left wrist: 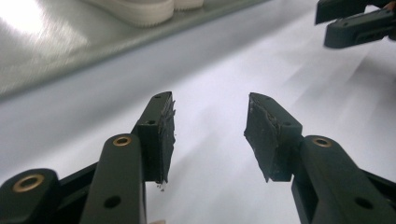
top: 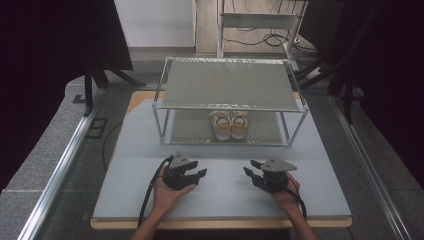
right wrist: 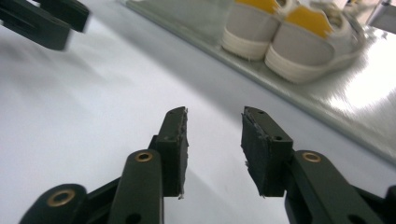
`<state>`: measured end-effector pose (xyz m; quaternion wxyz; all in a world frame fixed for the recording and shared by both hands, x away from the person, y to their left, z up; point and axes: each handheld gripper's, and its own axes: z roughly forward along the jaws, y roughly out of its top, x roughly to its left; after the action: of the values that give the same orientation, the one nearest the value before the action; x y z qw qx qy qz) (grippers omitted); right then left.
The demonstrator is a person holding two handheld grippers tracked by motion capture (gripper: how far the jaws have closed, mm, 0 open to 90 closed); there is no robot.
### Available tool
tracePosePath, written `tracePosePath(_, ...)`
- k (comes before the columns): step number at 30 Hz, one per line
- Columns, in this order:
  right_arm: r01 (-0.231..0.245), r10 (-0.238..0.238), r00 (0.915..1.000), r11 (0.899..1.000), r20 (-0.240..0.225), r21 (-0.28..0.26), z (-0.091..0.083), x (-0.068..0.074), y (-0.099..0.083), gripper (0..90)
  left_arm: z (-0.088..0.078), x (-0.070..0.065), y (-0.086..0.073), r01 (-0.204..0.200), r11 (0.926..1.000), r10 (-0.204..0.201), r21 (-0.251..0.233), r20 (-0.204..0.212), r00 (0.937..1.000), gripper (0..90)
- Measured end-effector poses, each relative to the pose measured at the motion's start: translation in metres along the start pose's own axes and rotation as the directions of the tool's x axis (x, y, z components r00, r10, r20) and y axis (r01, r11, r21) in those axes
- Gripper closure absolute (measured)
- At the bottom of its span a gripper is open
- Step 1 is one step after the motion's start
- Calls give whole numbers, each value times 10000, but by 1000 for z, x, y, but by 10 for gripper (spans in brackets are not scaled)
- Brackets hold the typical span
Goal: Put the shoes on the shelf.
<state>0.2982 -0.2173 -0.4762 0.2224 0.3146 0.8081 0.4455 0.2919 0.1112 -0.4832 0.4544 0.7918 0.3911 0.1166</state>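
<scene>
A pair of white shoes with yellow heel tabs [top: 229,125] stands side by side on the lower shelf of a metal rack [top: 230,107], heels toward me. The same shoes [right wrist: 289,37] lie ahead and right in the right gripper view, and their white soles [left wrist: 144,7] show at the top of the left gripper view. My left gripper [top: 197,171] rests low on the grey mat, open and empty [left wrist: 210,135]. My right gripper [top: 251,170] sits opposite it, also open with nothing between its jaws [right wrist: 214,144]. Both are well short of the rack.
The rack has a bare upper shelf [top: 230,85] and thin corner posts. A grey mat [top: 225,195] covers the wooden table. Aluminium rails [top: 60,170] run along both sides, and cables lie on the floor behind.
</scene>
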Motion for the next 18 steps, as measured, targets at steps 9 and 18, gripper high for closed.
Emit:
tracePosePath(9, -473, 455, 9974, 9984, 564, 305, -17, -11, -27, 564, -13, 11, -18, 25, 9993, -13, 380, -322, 9995, 501)
tracePosePath(18, -379, 358, 9979, 9985, 535, 390, -17, -12, -29, 537, -17, 14, -16, -18, 9992, 31, 404, -317, 9995, 492)
